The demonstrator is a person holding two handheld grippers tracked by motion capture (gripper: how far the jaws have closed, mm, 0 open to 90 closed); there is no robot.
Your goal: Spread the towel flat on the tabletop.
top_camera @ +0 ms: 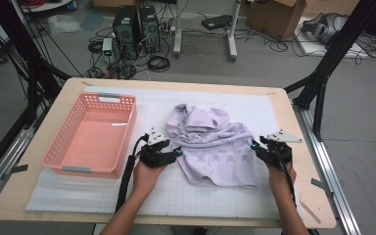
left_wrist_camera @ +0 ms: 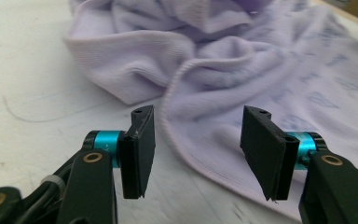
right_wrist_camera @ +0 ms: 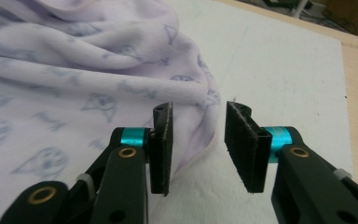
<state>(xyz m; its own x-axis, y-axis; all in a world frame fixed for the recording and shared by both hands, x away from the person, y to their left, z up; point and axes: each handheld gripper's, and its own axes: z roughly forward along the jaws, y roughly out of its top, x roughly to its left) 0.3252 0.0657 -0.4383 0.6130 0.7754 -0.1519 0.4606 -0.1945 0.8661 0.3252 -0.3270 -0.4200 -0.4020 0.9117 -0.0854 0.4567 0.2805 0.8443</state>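
The table (top_camera: 274, 205) carries a basket (top_camera: 92, 134) and, beside it, a crumpled garment (top_camera: 214, 144). The left gripper (left_wrist_camera: 196, 151) and right gripper (right_wrist_camera: 198, 142) stand spread at its edges, apparently gripping nothing. Pinch each hem fully before lifting.

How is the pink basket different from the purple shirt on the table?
The pink basket is stiff, with straight walls full of little holes; the purple shirt is soft and lies crumpled, bunched up at its far end. The basket is plain pink, while the shirt is pale purple with small printed pictures. The basket has nothing in it and nothing near it; the shirt lies between the left gripper and right gripper, whose fingers stand apart. Both rest on the white mat.
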